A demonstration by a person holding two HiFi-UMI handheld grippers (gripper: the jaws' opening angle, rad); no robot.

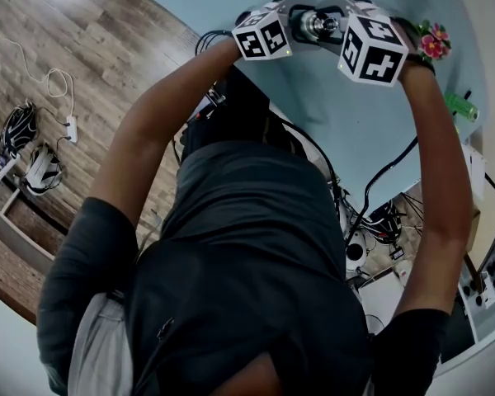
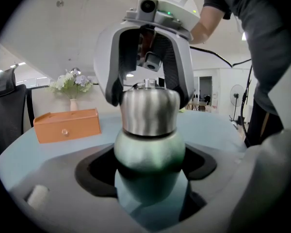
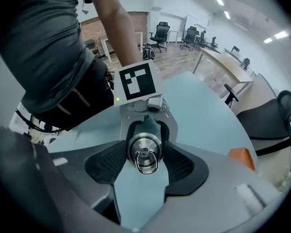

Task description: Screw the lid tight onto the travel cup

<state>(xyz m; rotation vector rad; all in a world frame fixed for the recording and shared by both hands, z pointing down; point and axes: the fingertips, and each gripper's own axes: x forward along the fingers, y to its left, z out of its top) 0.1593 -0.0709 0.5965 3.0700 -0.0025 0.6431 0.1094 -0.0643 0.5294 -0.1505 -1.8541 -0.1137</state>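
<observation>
Closest in, the left gripper [image 2: 149, 164] has its jaws spread wide, their black pads pressed on opposite sides of the green belly of the travel cup [image 2: 148, 152], pinching it low on its body. One cup is in view, roughly upright over the pale blue table [image 2: 218, 130]; whether its foot touches the table cannot be told. On top of the cup sits its one lid [image 2: 150, 111], a brushed steel cap with a dark seam where it meets the green body. The right gripper [image 3: 144, 152] hangs over the cup, pointing steeply down, its jaws only as far apart as the lid is wide: the two meshed pads lie against opposite sides of the lid and pinch it. A single wire ring [image 3: 146, 165] lies on the lid's crown. That makes two grippers, each with one marker cube; in the head view the left cube [image 1: 262, 33] and the right cube [image 1: 373, 49] sit either side of the cup. Beyond the cup and to its left, in the left gripper view, one orange box [image 2: 68, 125] with a small knob rests on the table, well apart from the cup. Farther behind the cup on that side stands one vase of flowers [image 2: 72, 84], and farthest to the cup's left one black office chair [image 2: 7, 115].
</observation>
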